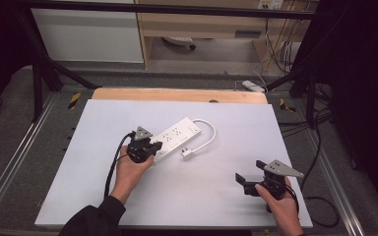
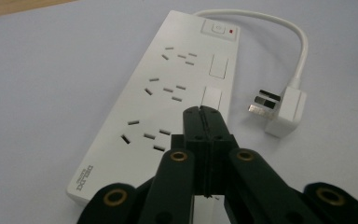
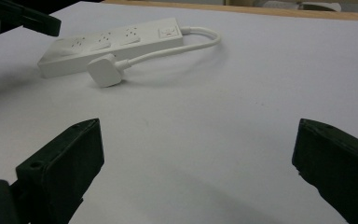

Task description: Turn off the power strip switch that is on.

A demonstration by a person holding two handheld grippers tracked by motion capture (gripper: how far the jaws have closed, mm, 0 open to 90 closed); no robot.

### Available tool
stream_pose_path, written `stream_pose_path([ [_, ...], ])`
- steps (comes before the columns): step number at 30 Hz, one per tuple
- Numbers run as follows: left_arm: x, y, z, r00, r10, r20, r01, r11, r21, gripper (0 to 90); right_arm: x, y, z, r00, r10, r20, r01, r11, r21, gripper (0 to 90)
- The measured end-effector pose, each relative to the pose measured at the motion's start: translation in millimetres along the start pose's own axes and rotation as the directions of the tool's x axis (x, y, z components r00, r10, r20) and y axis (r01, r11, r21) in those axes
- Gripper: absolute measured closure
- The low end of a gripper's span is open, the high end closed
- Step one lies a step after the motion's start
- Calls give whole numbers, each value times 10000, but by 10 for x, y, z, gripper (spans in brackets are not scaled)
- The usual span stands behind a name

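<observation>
Table from the high view: white top, wooden strip along the far edge. Power strip lies diagonally near the middle, its short white cable looping round to the plug, which rests on the table just beside the strip's near long edge. Left gripper sits at the strip's near-left end, jaws over or at that end — contact not clear from this angle. Left hand wraps the gripper body from below, dark sleeve behind it. Right gripper is well apart from the strip, near the table's front-right corner, held by the right hand; jaws spread, nothing between them.

Left gripper view: left gripper has both jaws pressed flat together, fully closed, no object pinched. Tips hang over the power strip, at its side nearest the plug, close to the lower of two blank rectangular covers. Touching or just above — cannot tell. Three socket groups run up the strip; a square switch with a small red mark sits at the far end. Plug lies right of the strip, prongs pointing toward it.

Right gripper view: right gripper has jaws wide apart, only bare table between them. Power strip lies far off at upper left, plug in front of it, cable arcing to the strip's right end.
</observation>
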State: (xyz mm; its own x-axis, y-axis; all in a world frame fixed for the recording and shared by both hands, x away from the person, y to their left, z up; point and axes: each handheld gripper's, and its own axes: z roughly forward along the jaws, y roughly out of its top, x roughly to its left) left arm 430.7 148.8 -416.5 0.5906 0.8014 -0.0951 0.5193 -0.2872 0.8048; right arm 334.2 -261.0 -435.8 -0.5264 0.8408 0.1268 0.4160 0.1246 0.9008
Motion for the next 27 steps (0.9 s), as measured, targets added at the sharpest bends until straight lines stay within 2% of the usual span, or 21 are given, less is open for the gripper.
stream_pose_path([
  [27, -9, -96, 60, 10000, -6, -32, 7, 9994, 337, 900, -4, -4, 3, 10000, 19, 37, -20, 10000, 58, 25],
])
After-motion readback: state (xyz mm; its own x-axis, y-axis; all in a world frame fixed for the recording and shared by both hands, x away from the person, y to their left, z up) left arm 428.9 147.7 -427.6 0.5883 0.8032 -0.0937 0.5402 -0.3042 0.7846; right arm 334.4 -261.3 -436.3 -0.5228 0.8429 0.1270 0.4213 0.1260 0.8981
